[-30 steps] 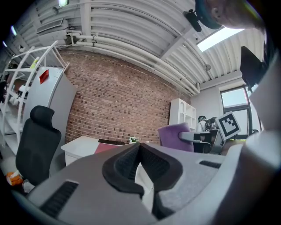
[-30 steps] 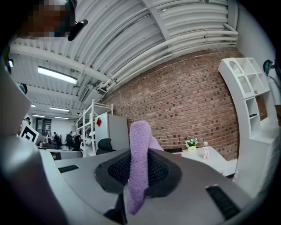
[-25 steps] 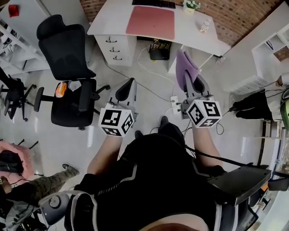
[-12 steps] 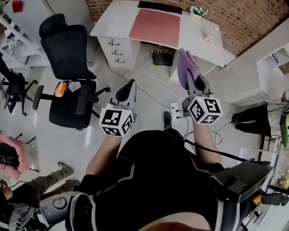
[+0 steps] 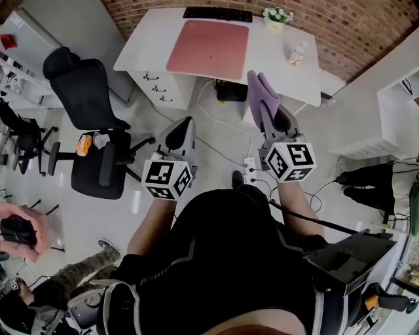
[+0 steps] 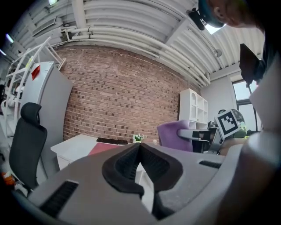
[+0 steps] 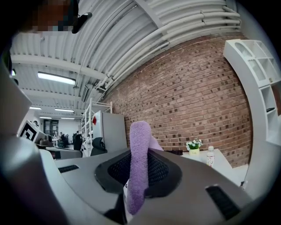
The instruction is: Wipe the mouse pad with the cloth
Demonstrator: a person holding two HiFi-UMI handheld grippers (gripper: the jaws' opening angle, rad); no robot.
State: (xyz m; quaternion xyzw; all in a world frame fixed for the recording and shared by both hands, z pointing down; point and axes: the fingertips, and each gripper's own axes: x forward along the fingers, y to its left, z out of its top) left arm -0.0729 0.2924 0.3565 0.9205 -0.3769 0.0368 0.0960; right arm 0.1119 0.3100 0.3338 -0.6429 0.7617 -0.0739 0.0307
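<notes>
While the person steps toward the white desk point(image 5: 281, 72), the head view takes in more of it than a second ago. The pink mouse pad point(image 5: 208, 49) now shows whole, with the keyboard point(image 5: 217, 14) just beyond its far edge, and the black office chair point(image 5: 84, 85) has slid off to the left.

Neither gripper has changed. The right gripper point(image 5: 273, 121) pinches the purple cloth point(image 5: 257, 97) between its pads, with a fold standing up out of the jaws (plain in the right gripper view). It holds the cloth in the air, well short of the pad. The left gripper point(image 5: 181, 134) is pressed together on nothing, its pads meeting.

I judge this to be the approach only. The cloth is in hand and the pad lies unwiped on the desk ahead. Wiping has to wait until the right gripper can reach down onto it. A flower pot point(image 5: 275, 16) and a bottle point(image 5: 298, 53) stand to the pad's right, apart from it.
</notes>
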